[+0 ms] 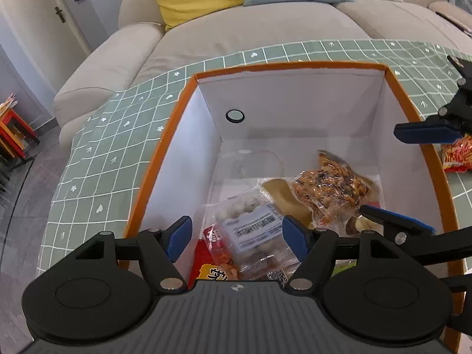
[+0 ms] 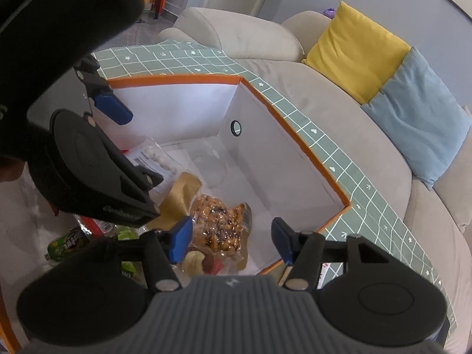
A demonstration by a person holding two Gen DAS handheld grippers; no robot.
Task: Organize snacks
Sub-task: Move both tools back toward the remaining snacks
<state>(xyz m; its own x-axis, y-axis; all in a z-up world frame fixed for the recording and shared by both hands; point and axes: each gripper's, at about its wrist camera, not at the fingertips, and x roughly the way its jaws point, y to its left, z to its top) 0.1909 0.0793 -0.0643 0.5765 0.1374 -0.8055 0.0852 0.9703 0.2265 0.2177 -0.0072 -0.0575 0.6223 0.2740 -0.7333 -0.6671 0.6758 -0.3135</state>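
On the left, the left gripper [image 1: 236, 239] hangs over the near-left part of the orange-rimmed box [image 1: 274, 66], its jaws spread wide and grasping nothing. Below them lies a clear packet of white balls [image 1: 250, 221] with a printed label, overlapping a red packet [image 1: 206, 259] at the near wall.

Toward the middle of the box floor sits a tan packet [image 1: 283, 197], and just right of it a clear bag of orange-brown mixed snack [image 1: 330, 194]. The far half of the floor is bare.

On the right, the right gripper [image 2: 231, 240] hovers above that mixed bag [image 2: 218, 224], jaws parted and empty, with nothing pressed between the pads. A red-and-yellow packet [image 1: 455, 155] lies outside the box on the green checked cloth [image 1: 118, 147], just beyond the right wall.

Both hands look to be at a release, so the sound move is to lift straight up until the pads clear the crinkly film, without dragging the bags. The loose packet on the cloth seems the natural next pick; it probably wants pinching at a flat edge and setting down in the bare far half rather than on the pile.
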